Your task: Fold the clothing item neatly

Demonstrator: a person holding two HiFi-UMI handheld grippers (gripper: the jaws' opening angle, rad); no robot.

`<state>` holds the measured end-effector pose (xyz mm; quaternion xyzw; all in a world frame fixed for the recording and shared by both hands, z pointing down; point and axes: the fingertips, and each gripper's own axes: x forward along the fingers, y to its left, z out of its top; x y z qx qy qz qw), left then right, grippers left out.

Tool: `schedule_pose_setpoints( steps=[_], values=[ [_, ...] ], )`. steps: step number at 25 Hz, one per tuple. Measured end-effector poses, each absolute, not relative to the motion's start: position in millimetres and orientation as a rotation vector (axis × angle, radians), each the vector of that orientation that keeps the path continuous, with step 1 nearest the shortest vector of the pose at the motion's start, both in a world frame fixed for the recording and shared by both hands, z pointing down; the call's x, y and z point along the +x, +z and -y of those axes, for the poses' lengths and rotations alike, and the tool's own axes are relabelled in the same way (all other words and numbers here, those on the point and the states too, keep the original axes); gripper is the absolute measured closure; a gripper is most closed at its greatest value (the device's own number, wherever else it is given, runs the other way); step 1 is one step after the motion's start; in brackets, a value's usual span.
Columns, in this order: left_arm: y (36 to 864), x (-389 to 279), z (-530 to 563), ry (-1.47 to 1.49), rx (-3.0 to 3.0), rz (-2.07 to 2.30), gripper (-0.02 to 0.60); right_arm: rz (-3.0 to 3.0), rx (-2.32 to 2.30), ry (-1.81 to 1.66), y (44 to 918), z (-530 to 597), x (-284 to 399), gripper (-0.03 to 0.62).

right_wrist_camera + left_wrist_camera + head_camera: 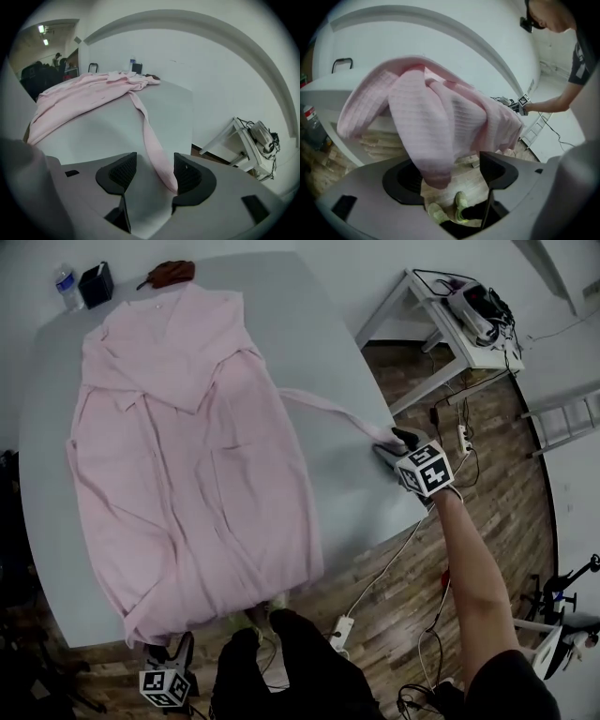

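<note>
Bench (319, 343): grey, pink robe (187, 474) spread flat.
Left gripper (450, 176): wide, robe hem (433, 173) hanging between jaws.
Right gripper (152, 173): wide, belt (150, 140) end between jaws.

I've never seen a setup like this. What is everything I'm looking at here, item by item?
robe: one, pink, spread flat on the table
belt: one, pink, runs from the robe to the table's right edge
table: one, grey, under the robe
water bottle: one, clear, table's far left corner
box: one, black, beside the bottle
bundle: one, brown, table's far edge
side table: one, white, right of the table
power strips: two, white, wood floor
ladder: one, pale, far right
left claw: one, grey, open, by the robe's hanging hem
right claw: one, grey, open, belt end between its jaws
arm: one, bare, holds the right claw
</note>
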<state>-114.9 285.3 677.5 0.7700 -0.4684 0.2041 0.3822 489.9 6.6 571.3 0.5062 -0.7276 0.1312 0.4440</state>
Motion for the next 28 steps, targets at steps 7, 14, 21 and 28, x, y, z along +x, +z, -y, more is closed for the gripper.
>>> schedule_pose_setpoints(
  steps=[7, 14, 21, 28],
  values=[
    [593.4, 24.2, -356.4, 0.565, 2.081, 0.590, 0.393, 1.814, 1.208, 0.402, 583.8, 5.8, 481.5, 0.362],
    [442.2, 193.6, -229.1, 0.326, 2.523, 0.483, 0.568, 1.887, 1.055, 0.556, 594.4, 0.4, 467.9, 0.449],
    [427.1, 237.9, -184.6, 0.317, 2.608, 0.522, 0.568, 1.980, 1.026, 0.544, 573.4, -5.4, 425.8, 0.569],
    [423.9, 224.7, -189.2, 0.332, 2.582, 0.525, 0.568, 2.299, 1.091, 0.659, 488.6, 3.0, 320.3, 0.569]
  ],
)
